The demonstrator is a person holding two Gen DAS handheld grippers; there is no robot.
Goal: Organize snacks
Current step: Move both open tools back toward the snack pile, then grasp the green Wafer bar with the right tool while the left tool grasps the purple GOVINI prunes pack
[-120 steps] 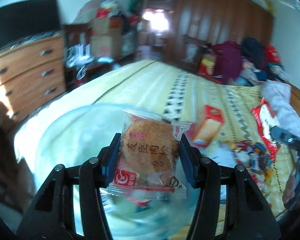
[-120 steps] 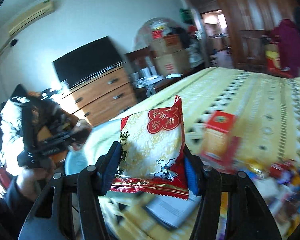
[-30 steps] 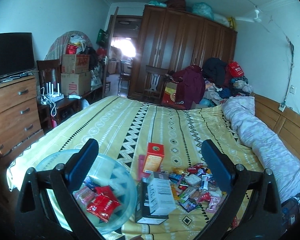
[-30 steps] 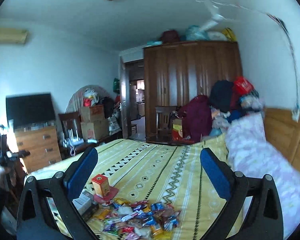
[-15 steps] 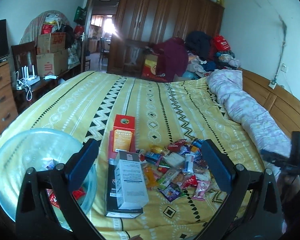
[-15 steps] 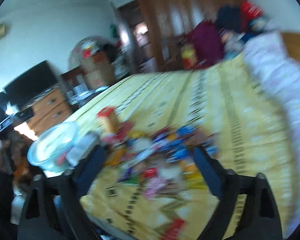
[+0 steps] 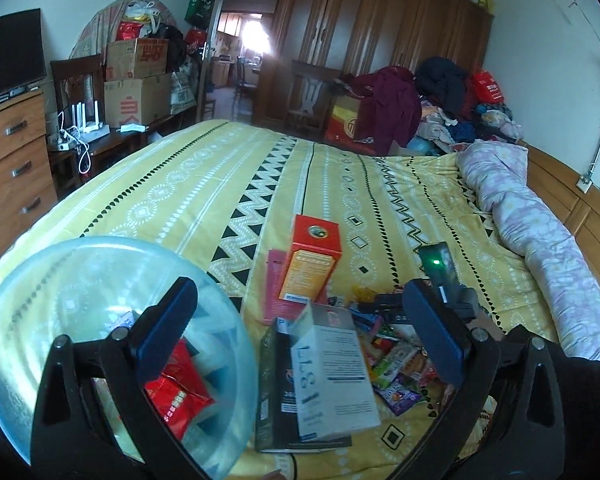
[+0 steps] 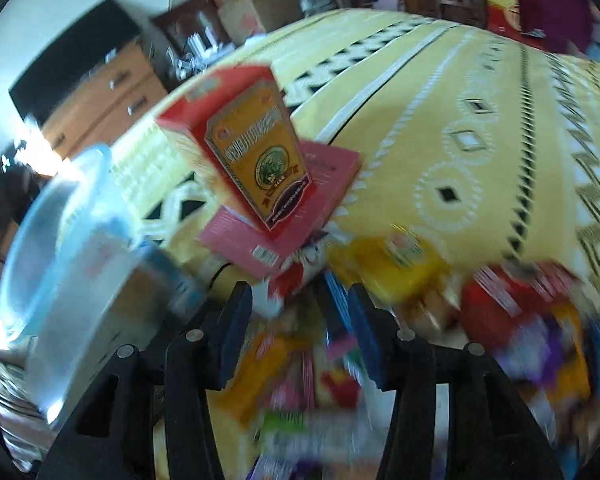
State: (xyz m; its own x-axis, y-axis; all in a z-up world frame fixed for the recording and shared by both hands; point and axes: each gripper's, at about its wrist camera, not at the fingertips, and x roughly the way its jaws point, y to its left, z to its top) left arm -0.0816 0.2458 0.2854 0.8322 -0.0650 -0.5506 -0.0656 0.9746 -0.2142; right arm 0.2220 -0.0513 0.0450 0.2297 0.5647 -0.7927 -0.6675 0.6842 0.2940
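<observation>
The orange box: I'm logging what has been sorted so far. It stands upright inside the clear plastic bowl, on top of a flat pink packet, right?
Not quite. The orange box does stand upright on the flat pink packet, but both sit on the yellow bedspread, beside the clear plastic bowl, not inside it. The left wrist view shows this; only red snack packets can be made out in the bowl.

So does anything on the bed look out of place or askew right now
Yes. The white box lies tilted, propped across a dark flat package rather than flat. The orange box sits on a pink packet. Loose snack packets are scattered in a heap beside them, while only a few, like the red packet, are in the bowl.
</observation>
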